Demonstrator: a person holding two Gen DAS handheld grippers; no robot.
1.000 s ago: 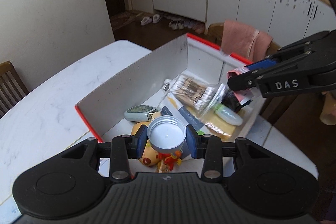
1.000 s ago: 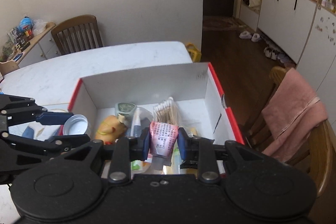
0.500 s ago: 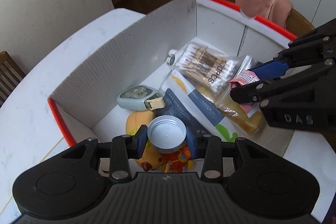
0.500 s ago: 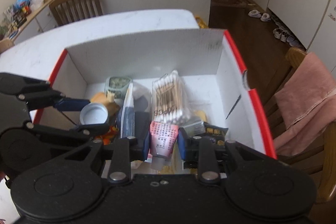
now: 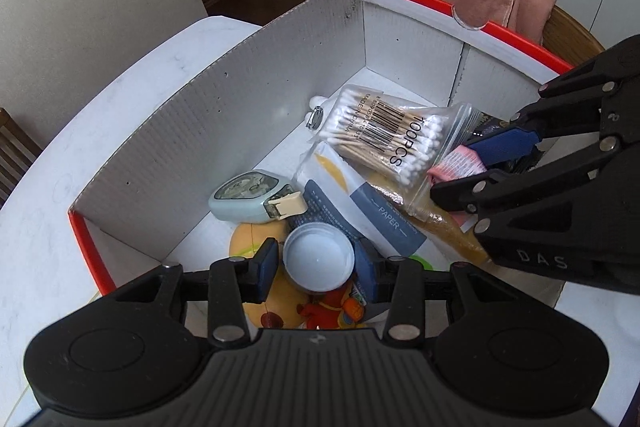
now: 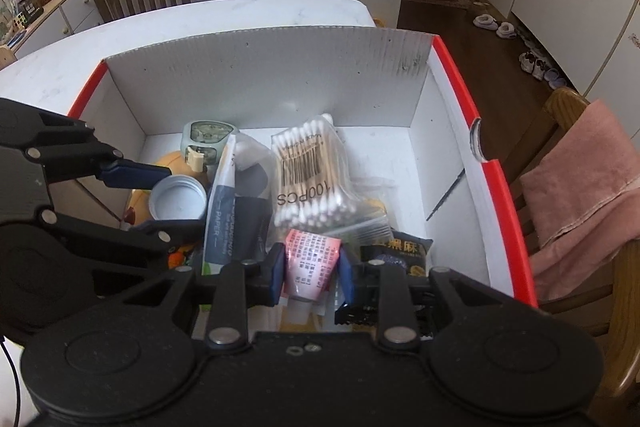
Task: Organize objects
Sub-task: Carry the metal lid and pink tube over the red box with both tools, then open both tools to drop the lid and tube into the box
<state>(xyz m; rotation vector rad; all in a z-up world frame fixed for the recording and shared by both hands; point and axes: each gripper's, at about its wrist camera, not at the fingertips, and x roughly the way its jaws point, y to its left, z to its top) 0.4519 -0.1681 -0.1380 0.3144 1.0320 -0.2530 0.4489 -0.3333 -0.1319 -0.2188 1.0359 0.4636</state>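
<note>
A red-edged white cardboard box (image 5: 240, 107) stands on the white table. My left gripper (image 5: 318, 267) hangs low inside its near corner. Its jaws are opening, and a white round lid (image 5: 318, 255) sits between the blue pads with a small gap on each side, over a yellow toy (image 5: 244, 239). My right gripper (image 6: 312, 271) is low in the box beside it. Its jaws are starting to open, with the pads still touching a pink printed tube (image 6: 312, 259). In the left wrist view the tube (image 5: 456, 165) pokes out between the right fingers.
In the box lie a bag of cotton swabs (image 5: 384, 135), a mint tape measure (image 5: 250, 195), a paper pack (image 5: 372, 211) and a black snack packet (image 6: 396, 251). A chair with a pink towel (image 6: 580, 183) stands past the box's right wall (image 6: 460, 107).
Both grippers have sunk lower into the box and tilted further down. The left pads have parted a little from the lid.
</note>
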